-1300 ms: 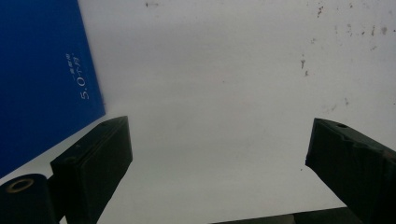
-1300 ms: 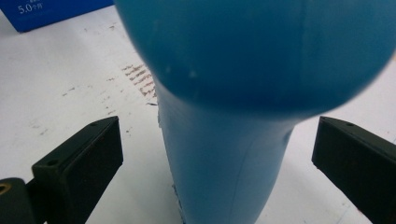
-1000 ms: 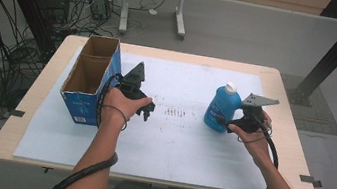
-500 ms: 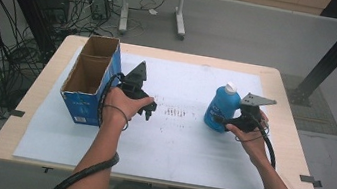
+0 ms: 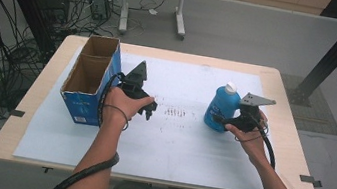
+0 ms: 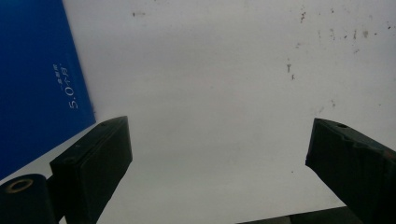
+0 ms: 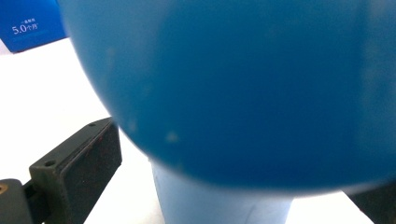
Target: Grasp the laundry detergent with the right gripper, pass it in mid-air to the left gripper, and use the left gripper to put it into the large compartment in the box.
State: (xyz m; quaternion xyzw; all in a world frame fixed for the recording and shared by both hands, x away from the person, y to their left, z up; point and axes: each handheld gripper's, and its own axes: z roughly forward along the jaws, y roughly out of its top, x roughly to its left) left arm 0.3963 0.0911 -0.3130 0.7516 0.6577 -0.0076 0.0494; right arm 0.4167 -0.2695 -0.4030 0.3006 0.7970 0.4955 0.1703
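The blue bottle (image 5: 221, 108) with its white cap stands upright on the white mat (image 5: 178, 151), right of centre. The right gripper (image 5: 221, 118) is at its lower body, jaws spread around it, not visibly clamping. The left gripper (image 5: 148, 112) hovers over bare mat just beside the open blue cardboard box (image 5: 86, 93), jaws wide apart, empty
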